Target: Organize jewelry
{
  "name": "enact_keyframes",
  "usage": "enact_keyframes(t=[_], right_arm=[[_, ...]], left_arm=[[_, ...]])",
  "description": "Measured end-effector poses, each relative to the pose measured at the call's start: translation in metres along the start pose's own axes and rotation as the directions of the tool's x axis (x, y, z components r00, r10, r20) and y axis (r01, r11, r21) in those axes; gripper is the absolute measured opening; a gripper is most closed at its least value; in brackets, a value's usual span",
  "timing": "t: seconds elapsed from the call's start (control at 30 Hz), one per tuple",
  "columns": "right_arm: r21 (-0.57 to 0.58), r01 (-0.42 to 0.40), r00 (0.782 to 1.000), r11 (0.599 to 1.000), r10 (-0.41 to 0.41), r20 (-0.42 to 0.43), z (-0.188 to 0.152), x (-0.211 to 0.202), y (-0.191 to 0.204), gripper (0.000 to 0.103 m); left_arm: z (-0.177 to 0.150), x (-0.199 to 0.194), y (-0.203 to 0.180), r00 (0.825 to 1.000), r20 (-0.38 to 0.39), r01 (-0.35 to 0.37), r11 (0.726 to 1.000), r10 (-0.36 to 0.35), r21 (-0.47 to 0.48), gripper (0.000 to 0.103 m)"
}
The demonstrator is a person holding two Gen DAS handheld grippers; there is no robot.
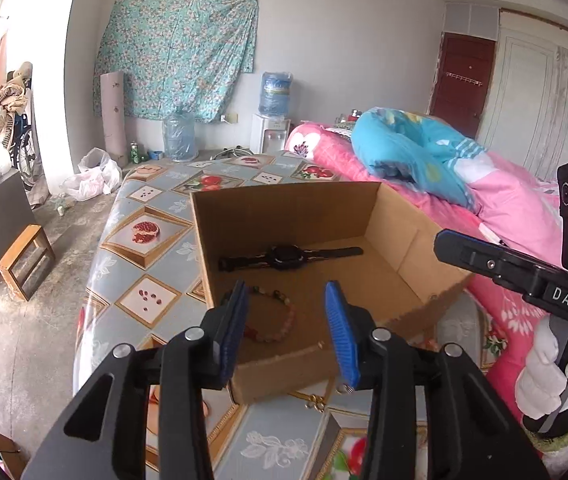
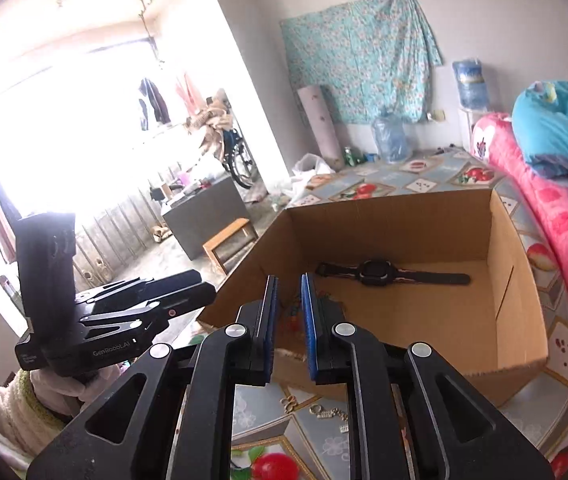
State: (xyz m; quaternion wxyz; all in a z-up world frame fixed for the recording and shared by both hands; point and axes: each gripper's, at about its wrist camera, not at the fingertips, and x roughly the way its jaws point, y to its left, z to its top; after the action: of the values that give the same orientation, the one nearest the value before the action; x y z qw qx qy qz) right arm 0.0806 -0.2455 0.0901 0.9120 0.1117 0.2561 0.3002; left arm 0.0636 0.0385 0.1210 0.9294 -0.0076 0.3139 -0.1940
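Left claw (image 1: 286,320) is being held wide above the bead bracelet (image 1: 273,316) lying in the box (image 1: 296,208) | black watch (image 1: 290,258) is resting farther back | right claw (image 2: 288,320) is being held narrow, empty | next, probably, small gold pieces (image 2: 324,412) by the box are being reached for, seen best from the right view.

R gripper (image 2: 288,312) hovers at near wall of cardboard box (image 2: 518,280), pads slightly apart, nothing between. Watch (image 2: 376,273) lies flat at far side inside box; bead bracelet (image 2: 292,316) partly hidden behind fingers. Small gold earrings (image 2: 326,410) on tablecloth (image 2: 436,184), near side. L gripper (image 2: 139,300) far left.
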Motion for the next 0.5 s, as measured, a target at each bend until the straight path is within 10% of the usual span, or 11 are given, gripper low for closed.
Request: enact_keyframes(t=[0.5], right_arm=[[0.025, 0.220, 0.947, 0.975, -0.208, -0.244, -0.126, 0.015, -0.005, 0.016]], left_arm=[[-0.100, 0.062, -0.048, 0.980, -0.155, -0.093, 0.976, 0.124, 0.196, 0.046]])
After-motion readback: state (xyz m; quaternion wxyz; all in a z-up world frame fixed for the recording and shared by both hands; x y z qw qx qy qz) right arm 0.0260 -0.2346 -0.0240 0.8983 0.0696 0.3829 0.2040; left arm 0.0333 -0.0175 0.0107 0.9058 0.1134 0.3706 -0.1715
